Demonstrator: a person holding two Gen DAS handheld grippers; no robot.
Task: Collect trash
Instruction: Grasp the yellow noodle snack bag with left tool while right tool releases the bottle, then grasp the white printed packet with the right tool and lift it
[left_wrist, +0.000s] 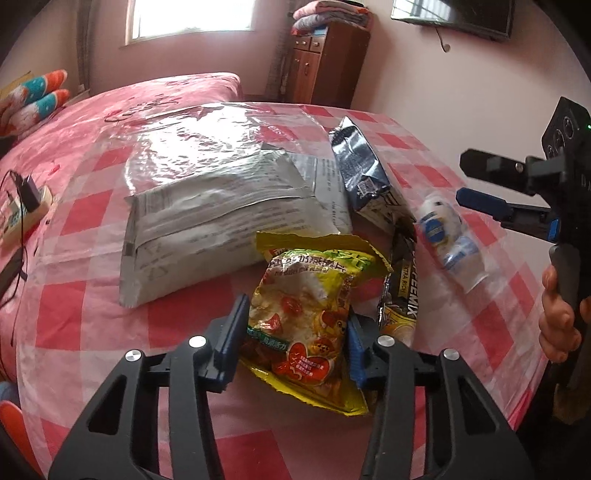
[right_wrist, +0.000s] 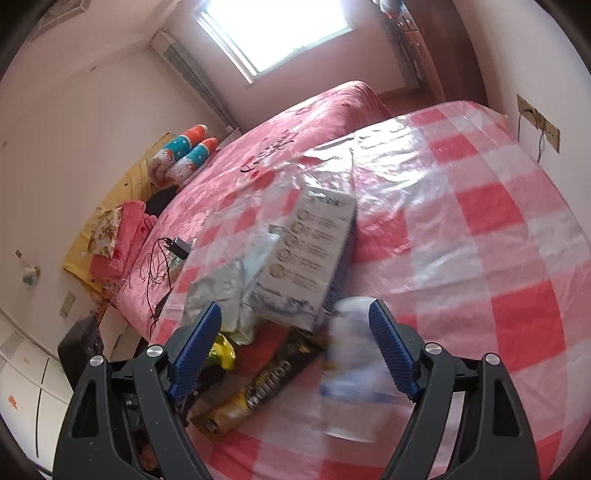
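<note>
Near the front edge of the checked bench (left_wrist: 480, 229), my left tool (left_wrist: 295, 332) clamps the yellow snack bag (left_wrist: 306, 317) by both sides. My right tool (right_wrist: 295, 354) hangs apart above a small clear wrapper (right_wrist: 351, 369), touching nothing. I should lift the bag straight, squeezing gently so the crinkly film doesn't slip.
</note>
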